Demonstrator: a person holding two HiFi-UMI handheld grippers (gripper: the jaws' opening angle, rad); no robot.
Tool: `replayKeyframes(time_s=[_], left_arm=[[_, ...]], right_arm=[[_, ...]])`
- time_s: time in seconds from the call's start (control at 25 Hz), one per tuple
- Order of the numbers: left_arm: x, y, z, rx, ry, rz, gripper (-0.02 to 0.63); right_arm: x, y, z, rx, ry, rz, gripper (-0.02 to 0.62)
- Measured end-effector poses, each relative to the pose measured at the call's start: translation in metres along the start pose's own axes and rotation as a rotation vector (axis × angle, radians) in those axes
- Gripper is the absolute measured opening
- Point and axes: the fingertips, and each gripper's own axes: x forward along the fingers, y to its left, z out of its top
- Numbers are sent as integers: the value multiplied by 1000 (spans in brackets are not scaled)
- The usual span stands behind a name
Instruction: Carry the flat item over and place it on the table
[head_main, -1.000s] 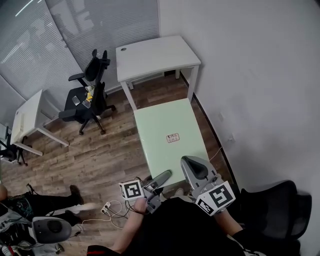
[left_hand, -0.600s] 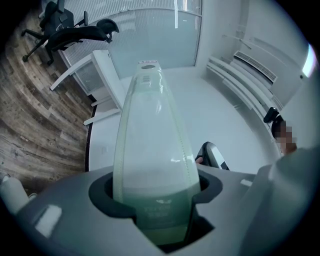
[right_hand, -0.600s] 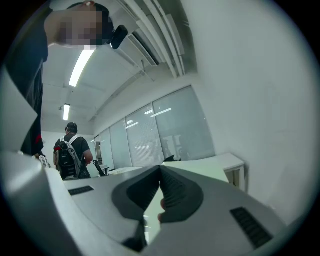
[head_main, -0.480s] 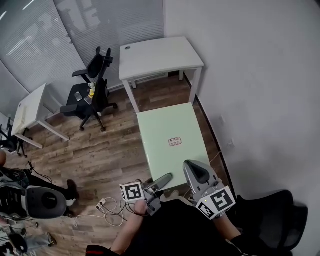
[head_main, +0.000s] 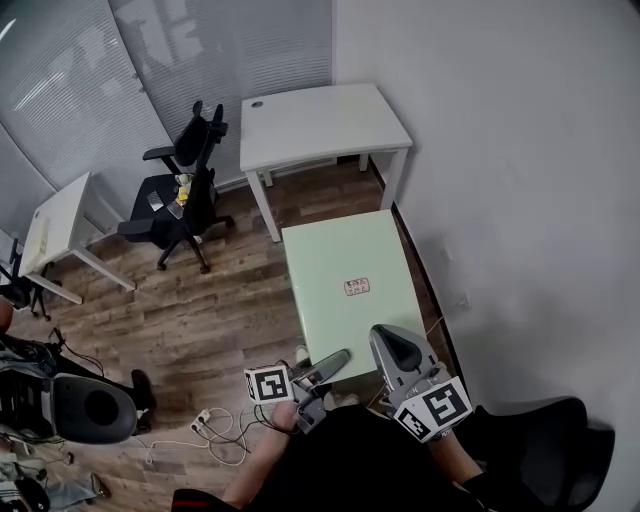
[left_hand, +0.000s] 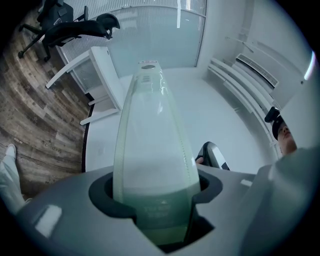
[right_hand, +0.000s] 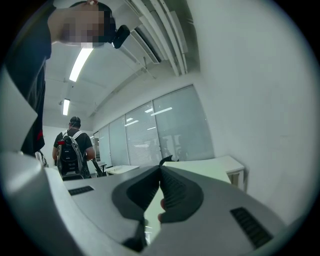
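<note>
The carrying part is under way and the setting-down is not yet done, as I read it. The flat item, a pale green rectangular panel, hangs roughly level above the wood floor and rests on nothing but the two tools at its near edge. The left gripper has its jaws standing wide, closed around the panel at the near left corner. In the left gripper view the green sheet fills the gap between them and runs straight out ahead. The right gripper bites the same near edge further to the right, its ribbed jaws almost together on the thin rim, with a sliver of green showing below them. The likely landing spot is the white table ahead against the wall. From above, the panel's far edge sits short of that table's near edge, down by its legs, so what is left is to close that gap, lift the panel over the tabletop, lay it flat and let go. The panel itself looks smooth, stiff and thin, with square corners and no sag along its length. A small pale label sits a little right of its middle, its print too small to read.
</note>
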Motion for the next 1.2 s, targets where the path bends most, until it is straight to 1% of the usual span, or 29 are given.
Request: replayKeyframes(time_s=[0.12, 0.16, 0.24, 0.32, 0.44, 0.56, 0.76, 0.92, 1.0, 1.2], left_arm=[[0, 5, 25, 31, 18, -6, 284], [0, 7, 34, 30, 21, -6, 284], [3, 13, 52, -14, 20, -3, 284], [10, 19, 72, -46, 16, -16, 284], [20, 20, 98, -40, 22, -40, 284], [25, 25, 114, -71, 39, -24, 284], [27, 33, 159, -22, 68, -32, 284], [30, 43, 193, -35, 82, -34, 284], [29, 47, 204, -47, 90, -31, 284], [28, 55, 230, -28, 119, -36, 284]], right_arm=[[23, -2, 2, 1, 2, -8, 0], [31, -3, 3, 2, 0, -11, 0], [47, -9, 8, 0, -2, -21, 0], [65, -19, 11, 0, 0, -34, 0], [87, -32, 16, 8, 5, -52, 0], [105, -43, 21, 10, 5, -66, 0], [152, -50, 27, 6, -7, -72, 1], [183, -56, 30, 10, -19, -86, 0], [195, -58, 29, 11, -21, -100, 0], [221, -61, 30, 4, -22, -130, 1]])
